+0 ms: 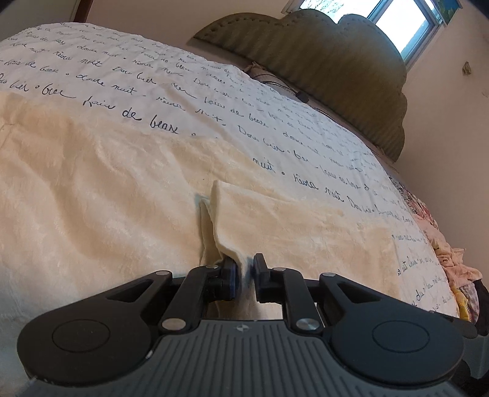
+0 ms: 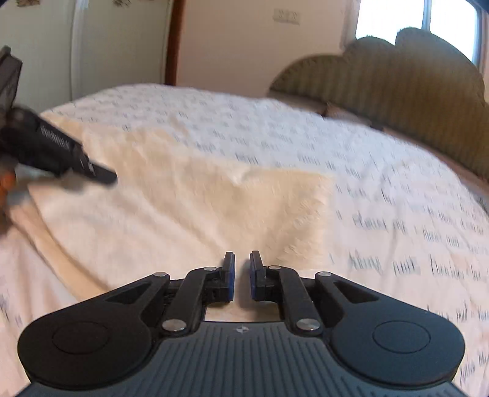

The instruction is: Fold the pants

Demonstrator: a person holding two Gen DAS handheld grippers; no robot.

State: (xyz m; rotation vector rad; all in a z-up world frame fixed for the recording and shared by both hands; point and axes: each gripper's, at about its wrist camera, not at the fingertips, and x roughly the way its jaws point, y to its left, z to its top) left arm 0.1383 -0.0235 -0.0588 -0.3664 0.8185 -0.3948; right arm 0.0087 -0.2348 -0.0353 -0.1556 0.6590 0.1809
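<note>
Lying spread across the bed, the cream pants [image 1: 107, 189] are a plush, fleecy fabric with a soft sheen and shallow wrinkles, folded into a broad slab whose far corner is nearly square in the right wrist view. One edge is lifted into a thin, pointed flap that rises from the left gripper [image 1: 243, 272]; the fabric runs between its black fingers with blue pads, which sit close around it in a narrow pinch. No earlier view is given, so how firmly the pads press cannot be judged beyond that.

The right gripper [image 2: 242, 276] hangs over the near edge of the pants, its fingers drawn almost together with only a slim gap and nothing between them. The left gripper also shows at the left of that view as a dark, blurred bar above the cloth.

Under the pants lies a white quilted bedspread [image 1: 214, 91] with a pebbled texture, printed in rows of dark cursive script; "nuit" and "de beaux" can be read, the rest is too loose or blurred. Behind it stands an olive headboard [image 1: 336, 70], ribbed, with a scalloped cloud-shaped top. A bright window [image 1: 397, 18] sits above.
</note>
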